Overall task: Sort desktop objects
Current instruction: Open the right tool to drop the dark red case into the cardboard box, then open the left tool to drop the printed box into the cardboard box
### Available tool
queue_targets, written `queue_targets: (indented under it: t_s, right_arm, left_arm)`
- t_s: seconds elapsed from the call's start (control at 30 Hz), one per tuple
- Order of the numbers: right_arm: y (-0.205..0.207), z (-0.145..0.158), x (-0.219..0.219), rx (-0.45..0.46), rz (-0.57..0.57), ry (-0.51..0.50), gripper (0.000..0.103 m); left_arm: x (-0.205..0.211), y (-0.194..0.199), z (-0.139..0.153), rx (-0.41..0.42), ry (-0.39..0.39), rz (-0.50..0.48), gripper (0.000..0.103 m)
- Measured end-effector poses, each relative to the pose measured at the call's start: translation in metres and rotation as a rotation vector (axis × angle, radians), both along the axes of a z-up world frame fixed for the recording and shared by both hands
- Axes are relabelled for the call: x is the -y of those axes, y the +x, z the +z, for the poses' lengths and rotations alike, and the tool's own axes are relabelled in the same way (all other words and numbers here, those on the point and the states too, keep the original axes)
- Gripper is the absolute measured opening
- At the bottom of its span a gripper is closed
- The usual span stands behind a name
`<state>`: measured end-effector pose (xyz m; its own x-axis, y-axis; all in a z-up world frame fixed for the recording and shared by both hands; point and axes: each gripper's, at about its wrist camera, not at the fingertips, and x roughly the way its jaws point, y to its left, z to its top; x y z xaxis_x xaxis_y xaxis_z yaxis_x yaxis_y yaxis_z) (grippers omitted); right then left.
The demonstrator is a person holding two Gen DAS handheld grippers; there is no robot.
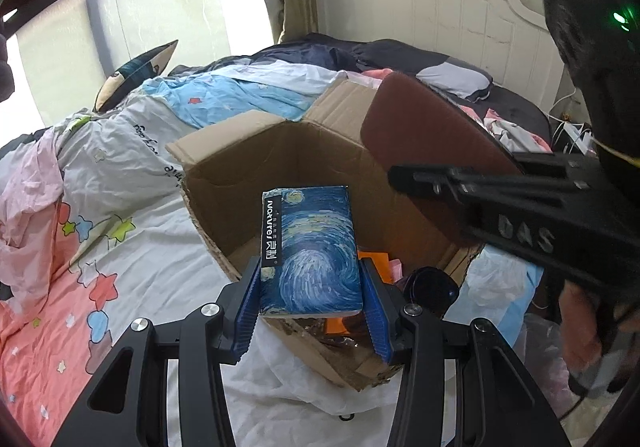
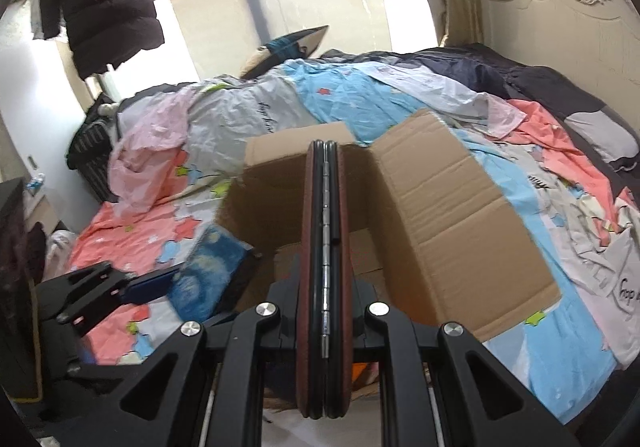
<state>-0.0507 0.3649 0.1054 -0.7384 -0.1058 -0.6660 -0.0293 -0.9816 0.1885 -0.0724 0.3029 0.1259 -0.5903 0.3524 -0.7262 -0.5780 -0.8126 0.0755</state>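
Observation:
My left gripper is shut on a blue starry-night tissue pack, held over the near rim of an open cardboard box on the bed. My right gripper is shut on a brown hinged case, held edge-on above the box. In the left wrist view the brown case and the right gripper hang over the box's right side. In the right wrist view the tissue pack and the left gripper show at lower left.
Inside the box lie an orange item and dark sunglasses. The box sits on a rumpled star-print duvet. A white headboard stands behind, a window to the left, and cables at the right.

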Motion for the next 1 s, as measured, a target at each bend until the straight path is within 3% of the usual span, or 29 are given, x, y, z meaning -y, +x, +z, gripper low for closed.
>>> queue_targets:
  t_s: [0.3,0.53,0.73,1.0]
  right_arm:
    - [-0.006,-0.004,-0.006,0.009,-0.028,0.058,0.017]
    - [0.0,0.002,-0.003,-0.019,-0.017,0.062,0.043]
    - [0.0,-0.005,-0.003,-0.014,-0.007,0.052,0.059]
    - [-0.002,-0.014,-0.012,0.001,-0.017,0.021,0.059]
  left_arm:
    - [-0.002,-0.005,-0.003,0.004,-0.004,-0.001,0.048]
    - [-0.005,-0.007,-0.005,0.011,-0.007,-0.004,0.048]
    - [-0.007,-0.005,-0.007,0.011,-0.007,-0.007,0.048]
    - [-0.012,-0.006,-0.007,-0.002,-0.015,-0.005,0.048]
